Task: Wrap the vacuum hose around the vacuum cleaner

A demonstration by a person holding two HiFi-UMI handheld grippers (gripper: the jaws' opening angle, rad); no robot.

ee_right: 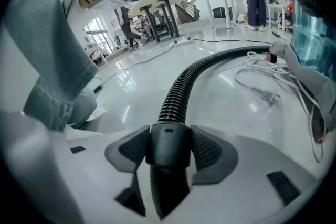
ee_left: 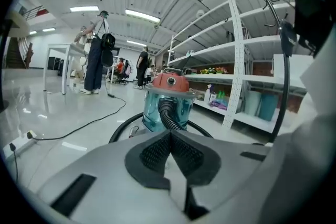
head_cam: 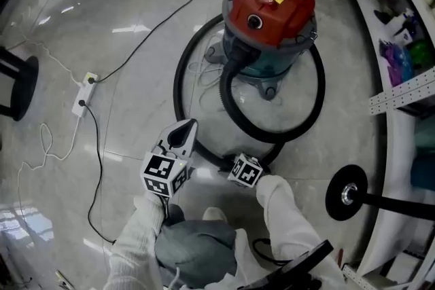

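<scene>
The vacuum cleaner (head_cam: 272,10) has a red lid and a teal drum and stands on the shiny floor. Its black ribbed hose (head_cam: 309,112) leaves the front port and curls around the base on the floor. My right gripper (head_cam: 228,165) is low in front of the machine, shut on the hose's smooth black end cuff (ee_right: 168,147); the ribbed hose (ee_right: 181,92) runs away from its jaws. My left gripper (head_cam: 182,134) hovers just left of it, its jaws shut with nothing between them (ee_left: 169,149), pointing at the vacuum cleaner (ee_left: 167,97).
A white power strip (head_cam: 84,94) with black and white cables lies on the floor to the left. The vacuum's white cord and plug (ee_right: 262,93) lie near its base. Shelving (head_cam: 401,44) runs along the right, with a black wheeled stand (head_cam: 346,193) below it. A dark stool (head_cam: 19,85) is at far left.
</scene>
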